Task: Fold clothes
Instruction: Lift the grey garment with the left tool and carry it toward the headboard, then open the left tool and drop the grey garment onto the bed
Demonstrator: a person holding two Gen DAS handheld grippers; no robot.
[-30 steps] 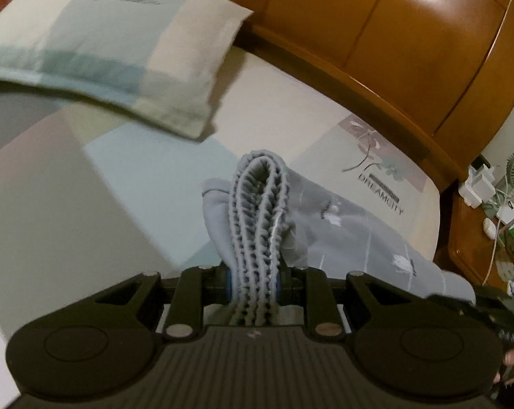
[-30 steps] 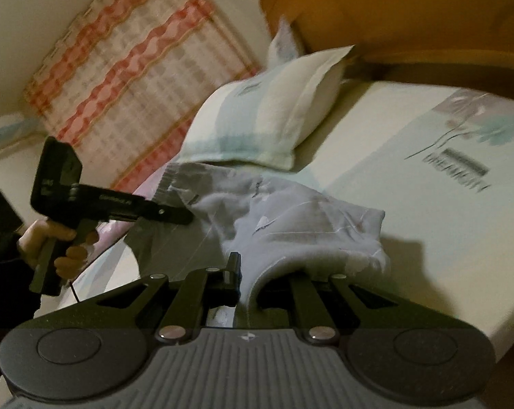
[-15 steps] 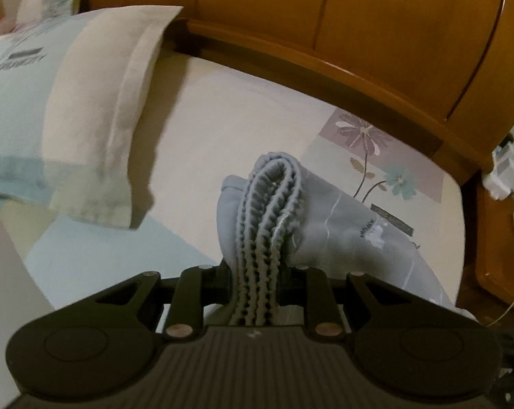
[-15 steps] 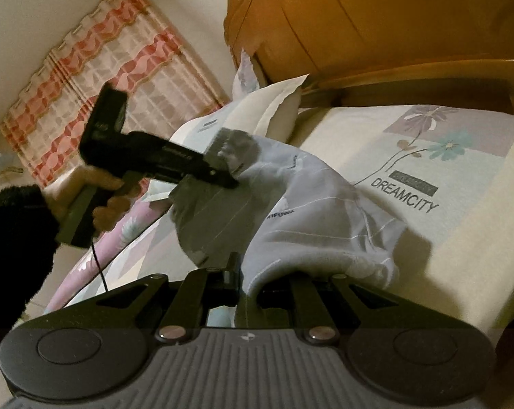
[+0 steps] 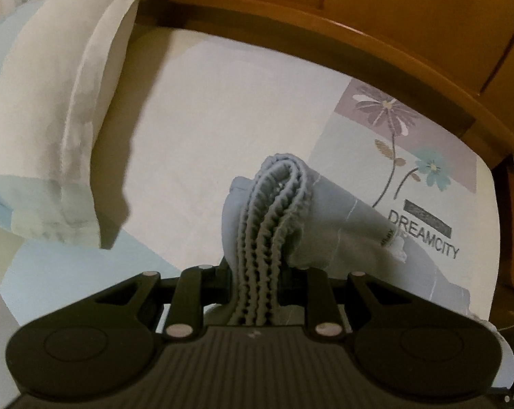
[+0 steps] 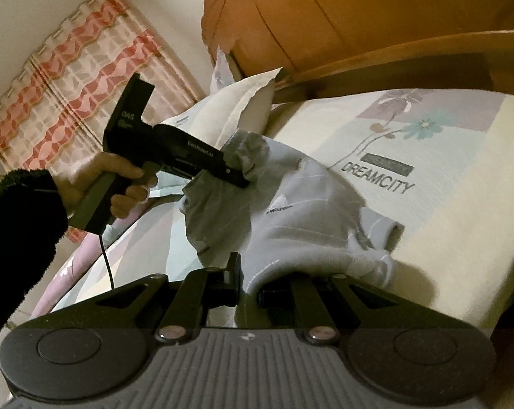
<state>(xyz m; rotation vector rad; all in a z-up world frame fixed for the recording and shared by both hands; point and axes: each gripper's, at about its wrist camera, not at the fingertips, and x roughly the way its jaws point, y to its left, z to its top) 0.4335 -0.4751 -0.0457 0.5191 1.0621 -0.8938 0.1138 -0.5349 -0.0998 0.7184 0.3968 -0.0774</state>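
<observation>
As the left gripper (image 5: 257,272) swung toward the headboard (image 5: 359,17) at twelve o'clock, jaws easing yet apparently pinching the garment's (image 6: 308,218) waistband (image 5: 274,211), the right gripper (image 6: 248,293) stayed clamped, draping it over the bed (image 6: 444,238).

This is a bedroom in a home. A bed (image 5: 243,109) with a pastel flower-print sheet fills the middle of both views, a pillow (image 5: 49,129) lies at upper left, a curved wooden headboard (image 5: 376,17) runs along the top, and a red-and-white curtain (image 6: 69,102) hangs at left.
</observation>
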